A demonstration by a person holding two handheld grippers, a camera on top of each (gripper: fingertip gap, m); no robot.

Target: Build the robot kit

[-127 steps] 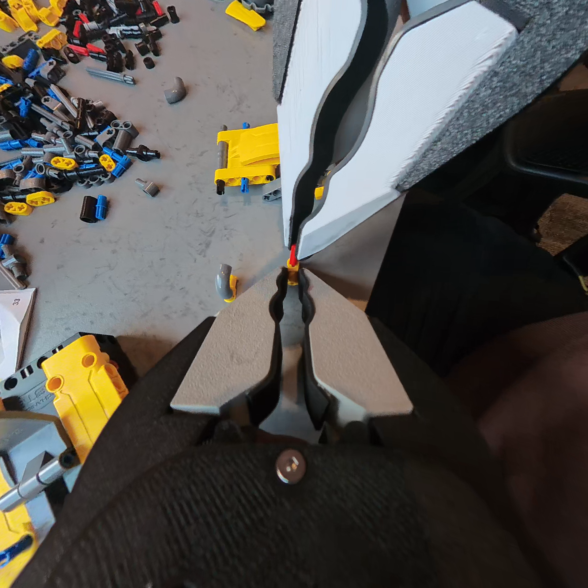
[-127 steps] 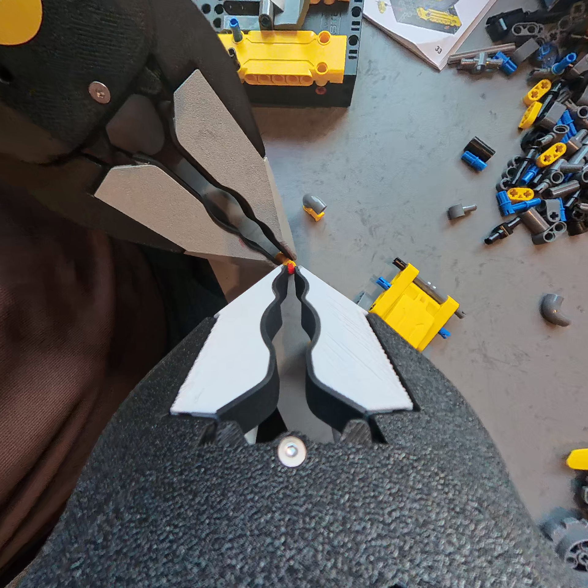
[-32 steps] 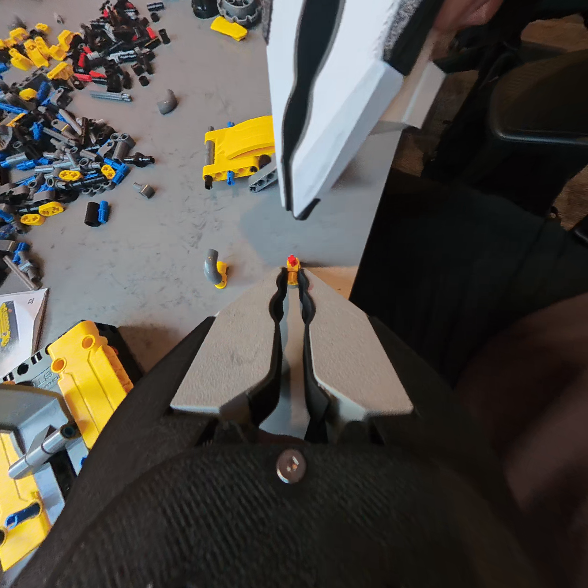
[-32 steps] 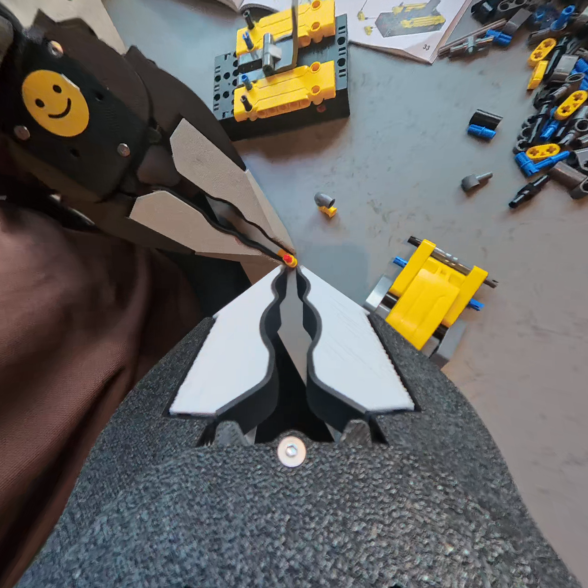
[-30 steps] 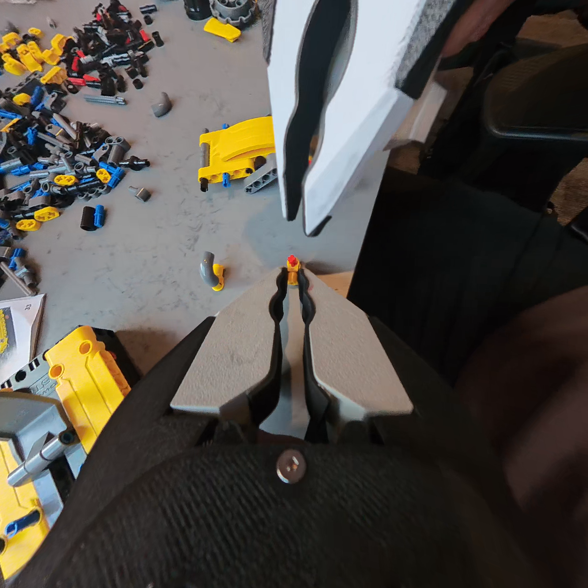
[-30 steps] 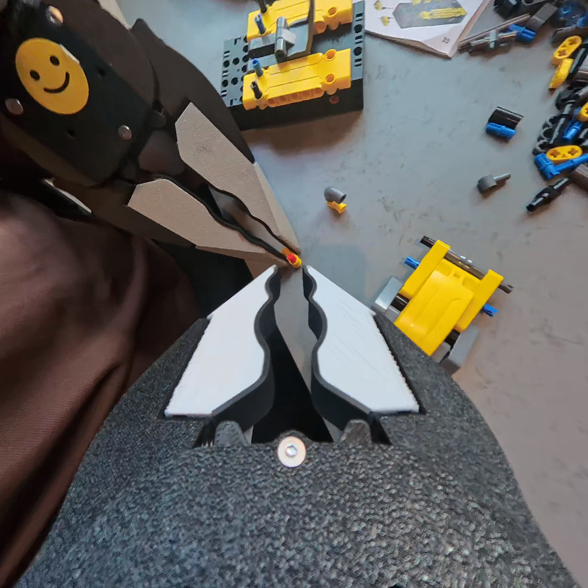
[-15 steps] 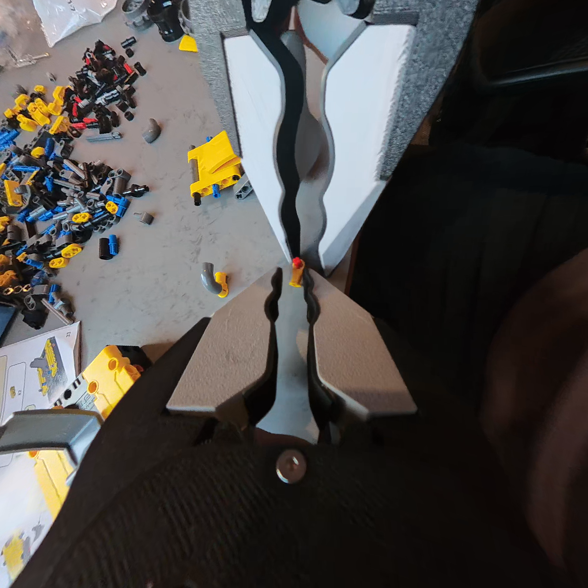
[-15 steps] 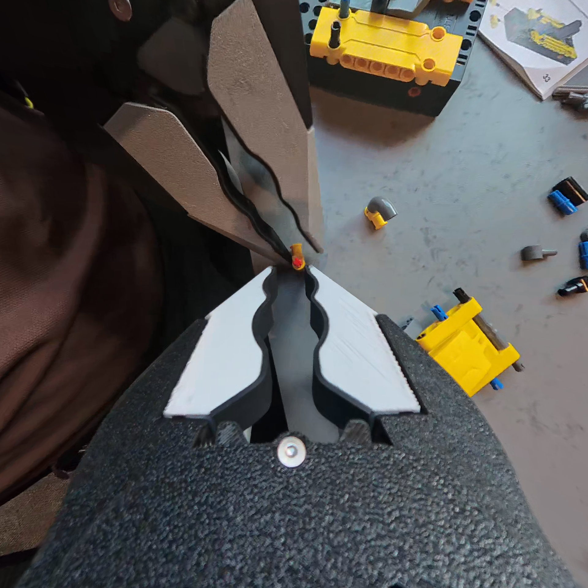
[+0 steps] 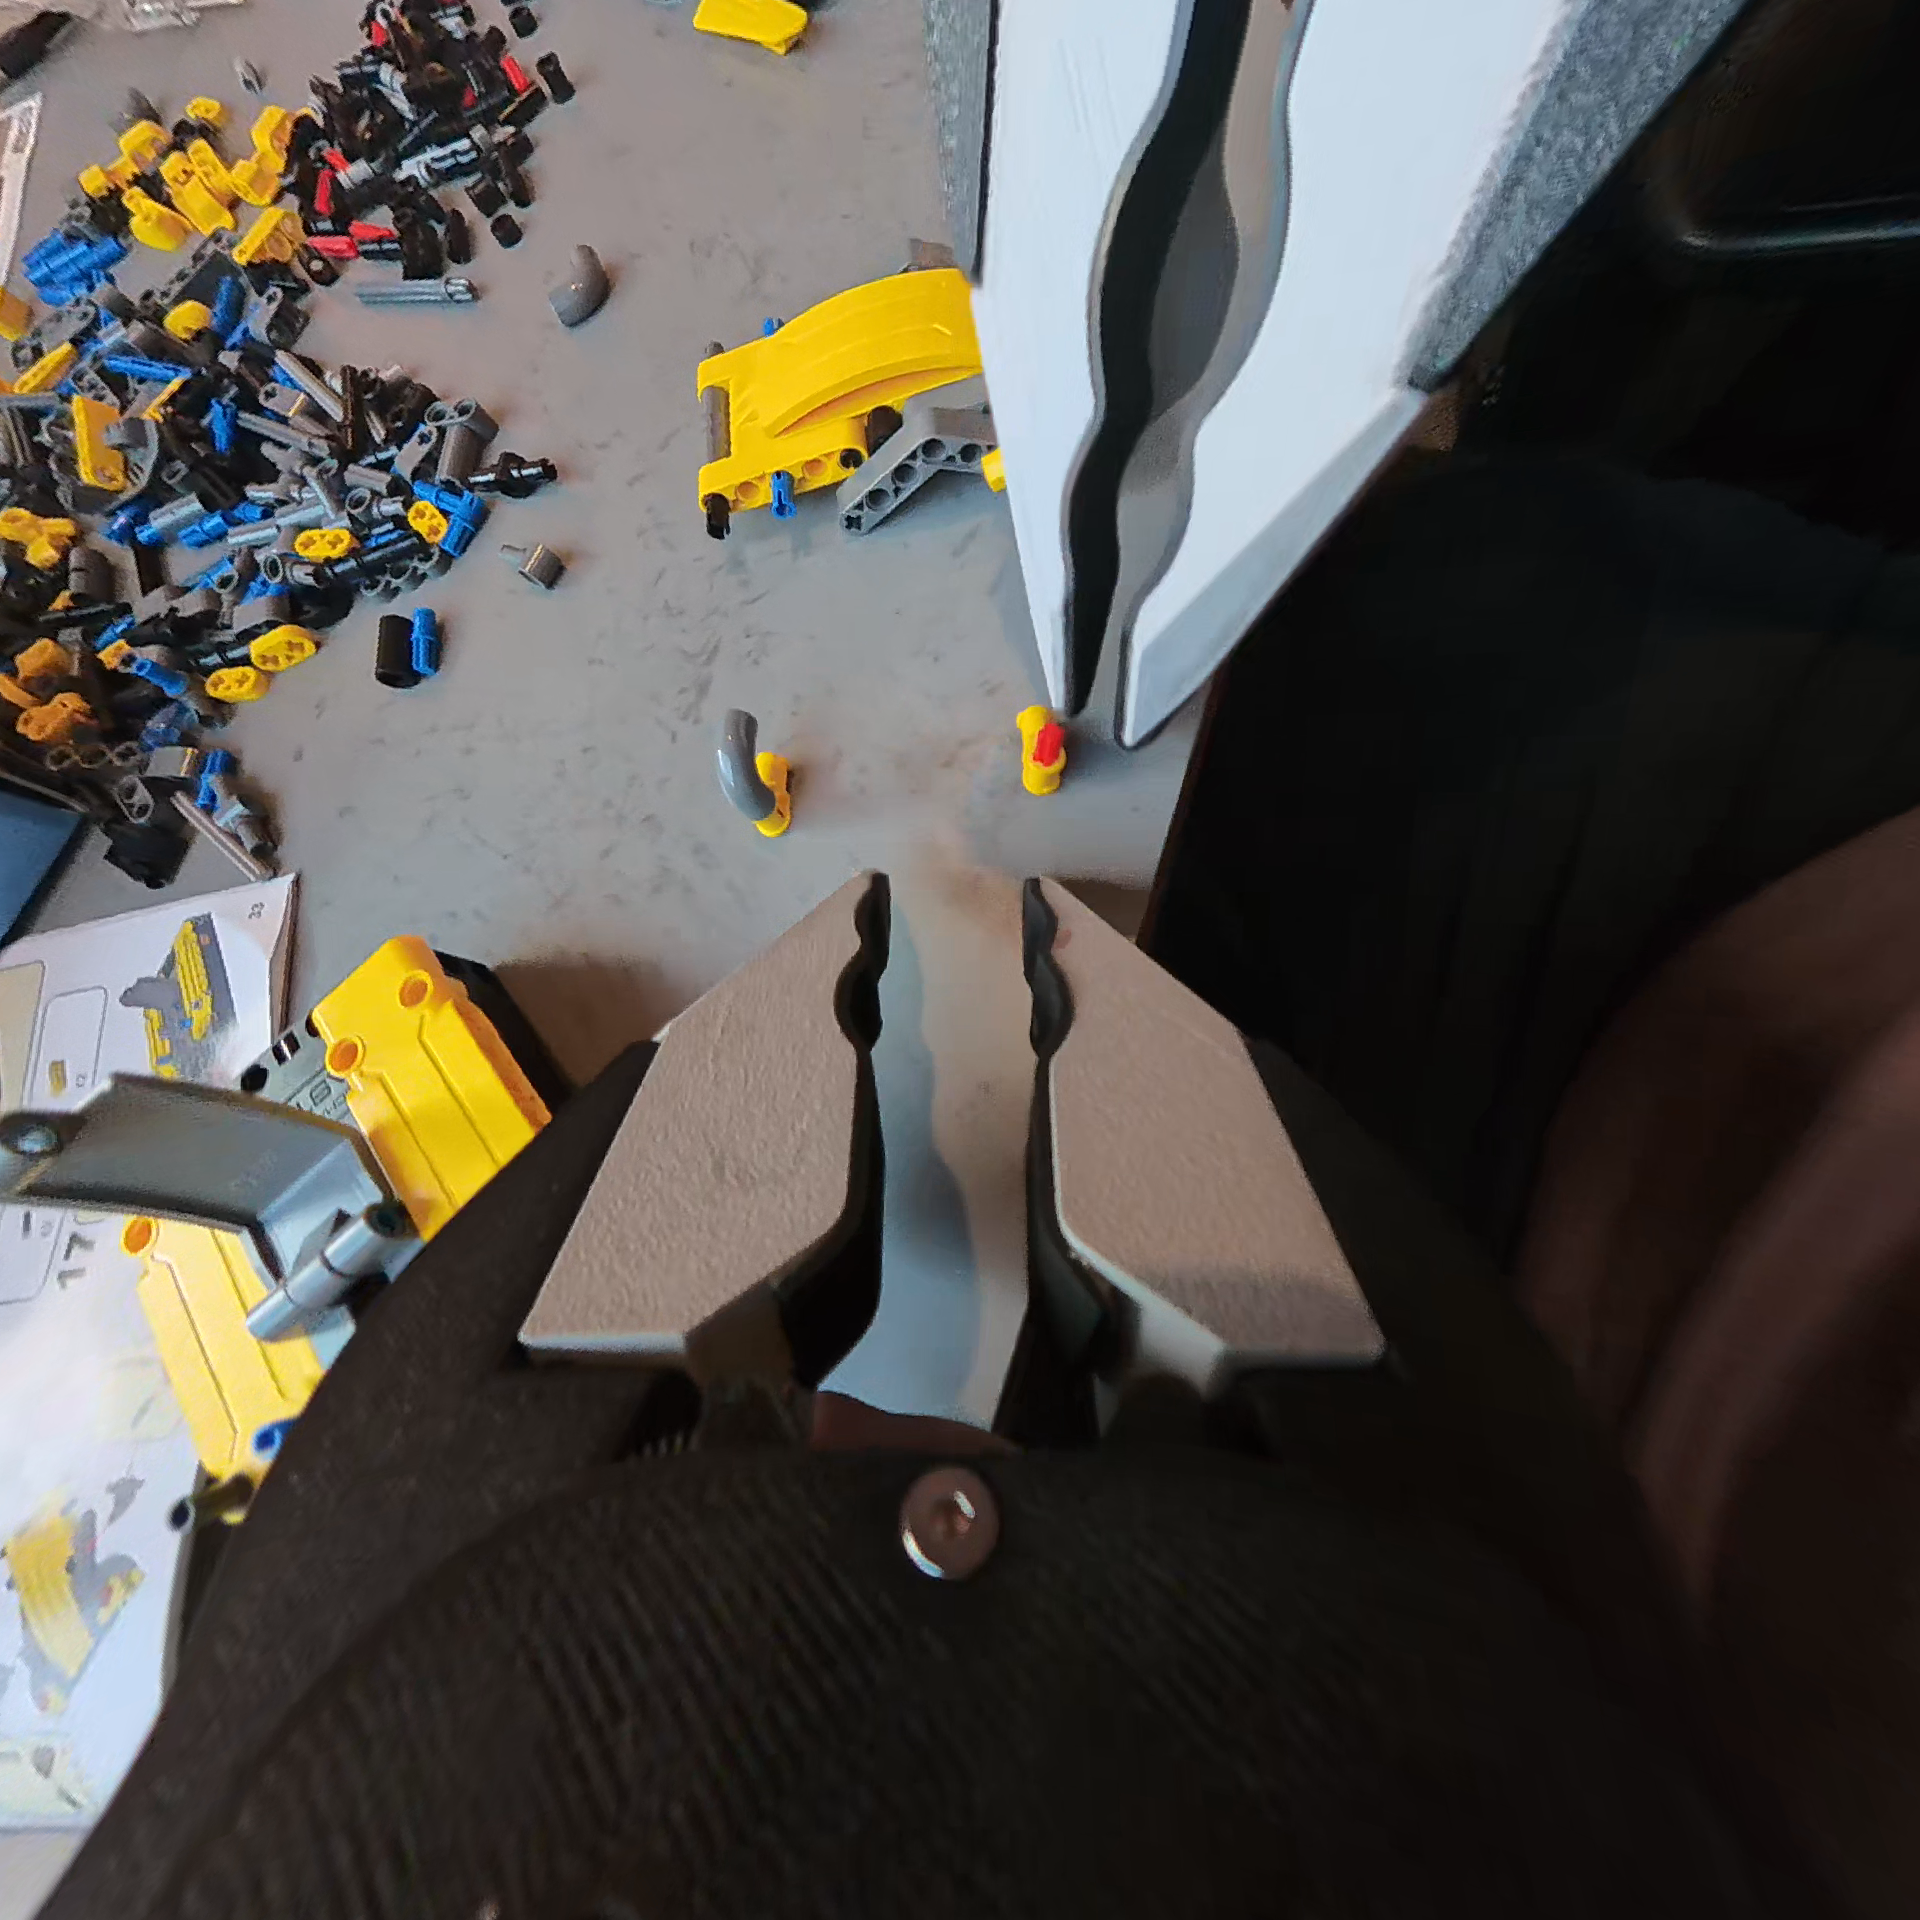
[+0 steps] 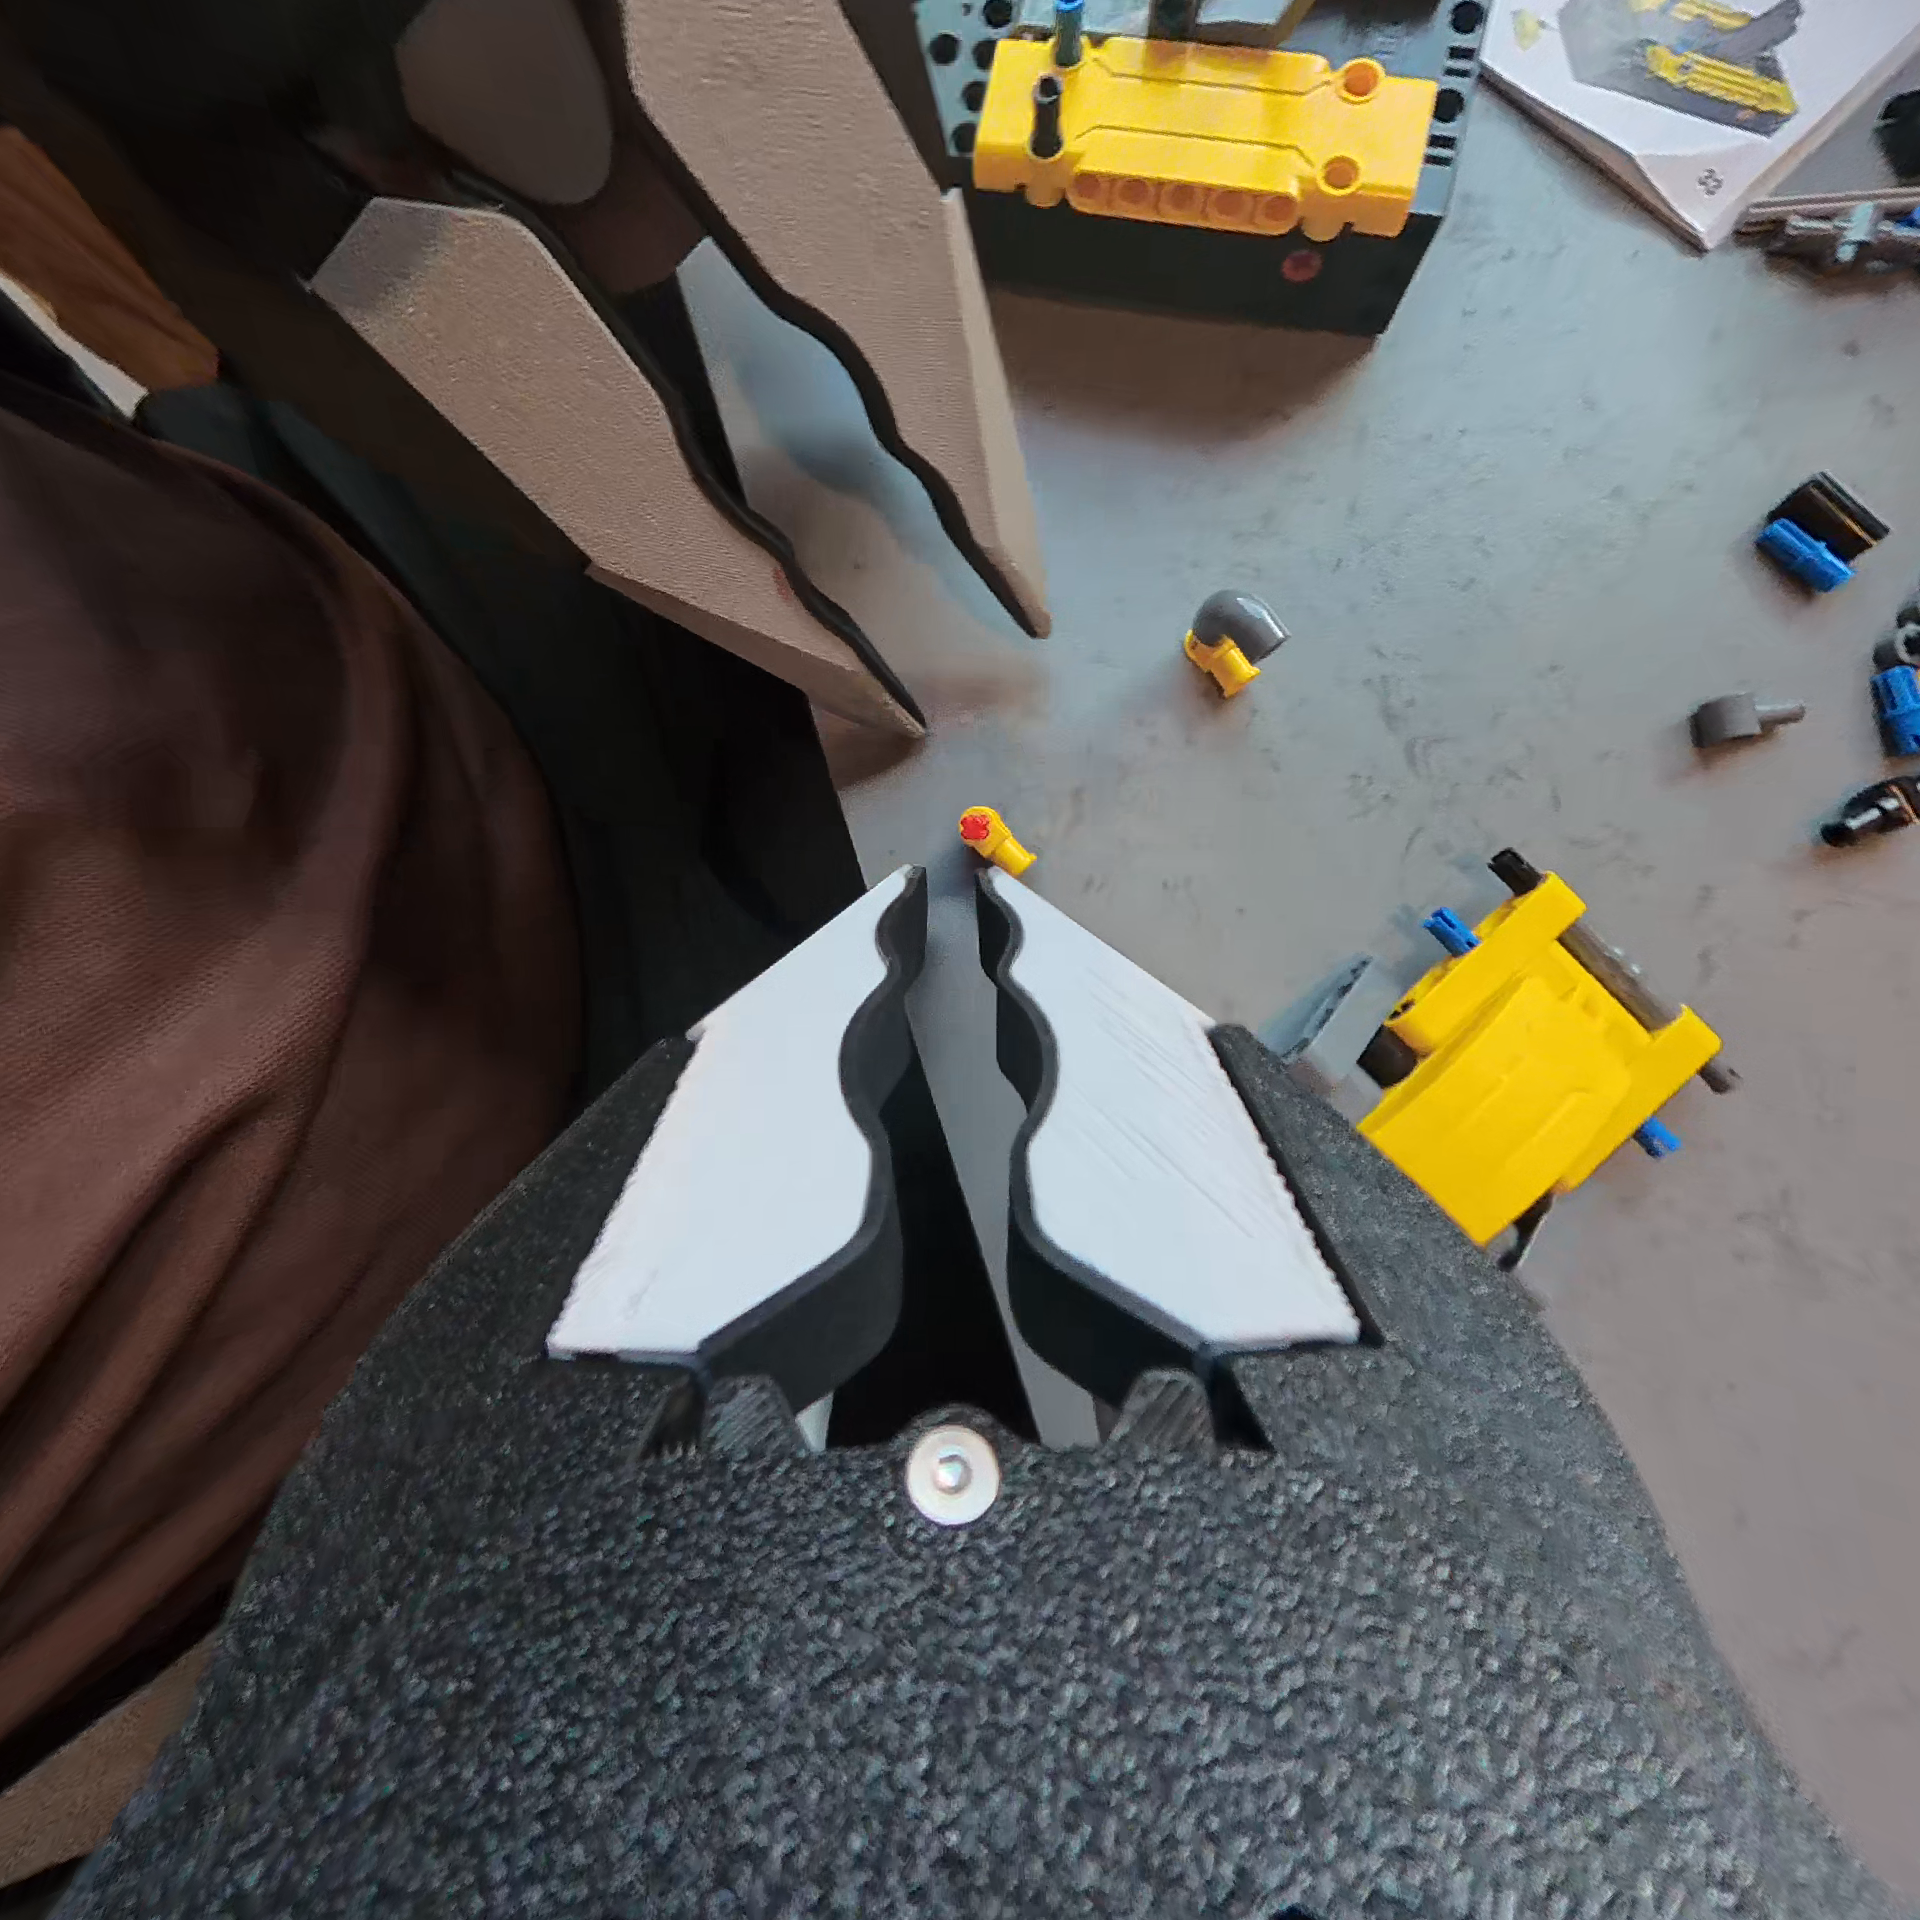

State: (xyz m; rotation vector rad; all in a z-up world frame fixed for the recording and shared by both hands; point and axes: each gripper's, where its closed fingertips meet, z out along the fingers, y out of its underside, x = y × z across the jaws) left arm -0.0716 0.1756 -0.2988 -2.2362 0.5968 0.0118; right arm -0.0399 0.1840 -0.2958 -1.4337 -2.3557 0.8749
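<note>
yellow-red connector point(image 9: 1041, 748) on table point(image 9: 623, 727), beside right fingers point(image 9: 1060, 582), ungripped

Grey bench point(image 9: 582, 644), seen from both wrist views. Far left: a dense pile of loose building pieces point(image 9: 208, 416) in black, grey, blue, yellow and red. Just beside its edge lie a black-and-blue connector point(image 9: 405, 646) and a small grey peg point(image 9: 535, 564); a lone grey elbow point(image 9: 577, 286) lies farther back. Centre: a yellow curved assembly point(image 9: 831, 384) with blue pins, touching a grey perforated beam point(image 9: 914, 468). Nearer: a grey elbow joined to a yellow piece point(image 9: 750, 774). An open instruction booklet point(image 9: 135, 987) lies beside a yellow-and-black block assembly point(image 10: 1195, 135). Brown fabric point(image 10: 208, 831) lies off the bench edge.
</note>
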